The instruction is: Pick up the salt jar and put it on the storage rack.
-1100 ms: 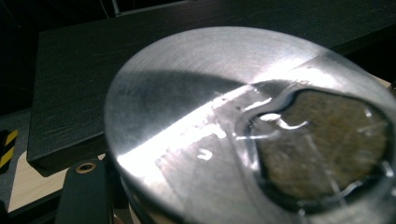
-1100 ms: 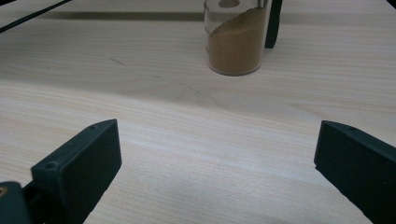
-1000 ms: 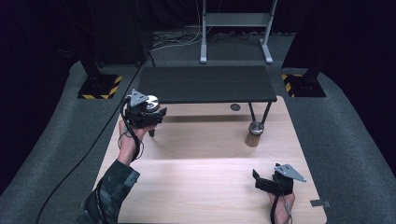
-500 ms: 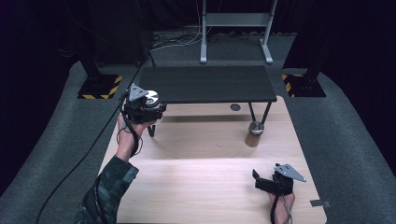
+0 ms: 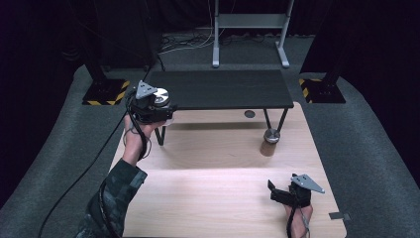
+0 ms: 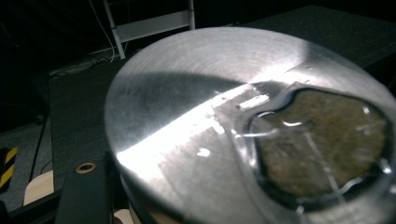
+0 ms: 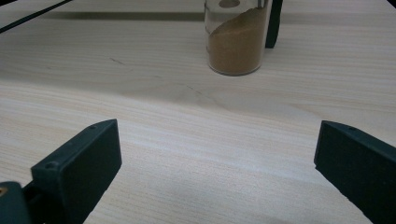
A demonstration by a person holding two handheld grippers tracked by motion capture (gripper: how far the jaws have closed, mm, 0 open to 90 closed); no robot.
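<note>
My left gripper (image 5: 150,108) is shut on a jar with a round metal lid (image 5: 159,96), held up at the left end of the low black shelf (image 5: 223,89). In the left gripper view the lid (image 6: 196,116) is very close, and a clear window in it shows brown powder (image 6: 322,140). A second jar (image 5: 270,142) of brown powder stands on the wooden table (image 5: 213,198) by the shelf's right legs. My right gripper (image 5: 280,192) rests low at the table's front right, open and holding nothing. In the right gripper view this jar (image 7: 236,42) stands well ahead of the jaws.
A small round disc (image 5: 249,113) lies on the table under the shelf. A cable (image 5: 79,173) trails from the left gripper off the table's left side. Dark stands with yellow-black bases (image 5: 104,91) flank the table. A grey metal frame (image 5: 250,29) stands behind.
My left gripper has carried its jar a little farther away and up, toward the shelf's left end. The right gripper has stayed still.
</note>
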